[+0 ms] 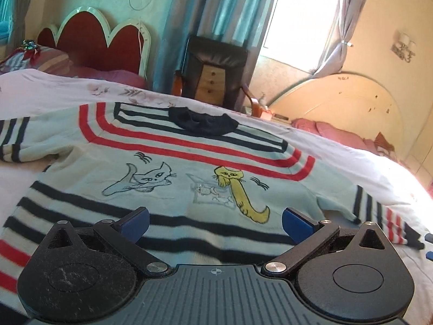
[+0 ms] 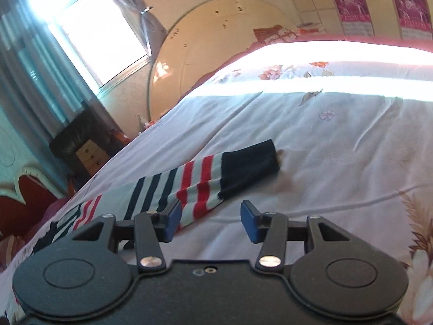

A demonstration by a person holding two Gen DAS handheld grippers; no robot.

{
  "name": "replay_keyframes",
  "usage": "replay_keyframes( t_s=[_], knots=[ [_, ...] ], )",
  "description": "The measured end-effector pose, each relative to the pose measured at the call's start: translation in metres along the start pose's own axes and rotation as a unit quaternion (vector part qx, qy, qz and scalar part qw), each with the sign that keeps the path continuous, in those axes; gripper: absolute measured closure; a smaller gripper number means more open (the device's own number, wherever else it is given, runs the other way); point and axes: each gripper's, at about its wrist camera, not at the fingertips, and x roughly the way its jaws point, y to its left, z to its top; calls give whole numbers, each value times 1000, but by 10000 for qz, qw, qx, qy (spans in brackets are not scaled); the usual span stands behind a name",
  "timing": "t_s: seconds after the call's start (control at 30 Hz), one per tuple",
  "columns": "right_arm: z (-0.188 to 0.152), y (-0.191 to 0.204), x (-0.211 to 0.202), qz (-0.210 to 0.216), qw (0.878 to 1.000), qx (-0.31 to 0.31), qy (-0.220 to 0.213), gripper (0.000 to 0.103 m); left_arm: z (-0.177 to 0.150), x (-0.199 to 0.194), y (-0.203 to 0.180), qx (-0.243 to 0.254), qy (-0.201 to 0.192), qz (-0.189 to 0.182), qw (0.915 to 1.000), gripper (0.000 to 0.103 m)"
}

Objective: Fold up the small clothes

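Observation:
A small pale blue sweater (image 1: 173, 168) with red and navy stripes, cat pictures and a navy collar (image 1: 203, 122) lies flat, front up, on the bed. My left gripper (image 1: 215, 223) is open and empty, just above the sweater's hem. The sweater's right sleeve (image 2: 194, 181), striped with a navy cuff (image 2: 249, 166), lies stretched out on the sheet. My right gripper (image 2: 211, 220) is open and empty, right beside the sleeve's near edge; its left fingertip (image 2: 173, 220) overlaps the sleeve. The left sleeve (image 1: 16, 138) lies at the far left.
The floral white bedsheet (image 2: 338, 140) covers the bed. A red scalloped headboard (image 1: 100, 38) and pillows stand at the back. A dark chair with wooden drawers (image 1: 213, 73) and a cream footboard (image 1: 341, 100) stand beyond the bed. A bright window (image 2: 89, 29) is behind.

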Motion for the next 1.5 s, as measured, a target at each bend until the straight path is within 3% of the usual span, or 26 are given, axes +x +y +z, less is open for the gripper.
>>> replay_keyframes(
  t_s=[0.1, 0.23, 0.3, 0.37, 0.43, 0.57, 0.77, 0.93, 1.17, 1.4, 1.5],
  knots=[
    [8, -21, 37, -93, 9984, 539, 103, 49, 8, 31, -5, -92, 483, 155, 9987, 0],
    [10, -36, 58, -85, 9965, 823, 110, 51, 17, 45, -3, -42, 451, 424, 9981, 0],
    [11, -34, 62, -139, 9972, 733, 78, 58, 18, 53, -1, 121, 566, 660, 9961, 0],
    [11, -29, 65, -292, 9984, 479, 96, 89, 21, 57, 8, 196, 630, 575, 9962, 0],
    [12, -29, 70, -308, 9985, 421, 160, 96, 23, 57, 18, 221, 653, 607, 9958, 0],
    [17, -2, 67, -318, 9993, -179, -86, 96, 32, 54, 42, 184, 620, 493, 9967, 0],
    [2, 104, 43, 655, 9845, -1579, -398, 96, 47, 53, 74, 177, 438, 411, 9980, 0],
    [-45, 198, 42, 1470, 9678, -2044, 59, 96, 62, 54, 109, -123, 382, 125, 9991, 0],
    [-127, 306, 60, 2095, 9394, -2626, 679, 96, 75, 52, 160, -399, 344, -206, 9984, 0],
    [-185, 343, 83, 2086, 9147, -3243, 1208, 93, 78, 68, 176, -552, 462, -539, 9959, 0],
    [-191, 339, 69, 2145, 9049, -3519, 1062, 73, 78, 80, 165, -555, 562, -829, 9934, 0]
  ],
)
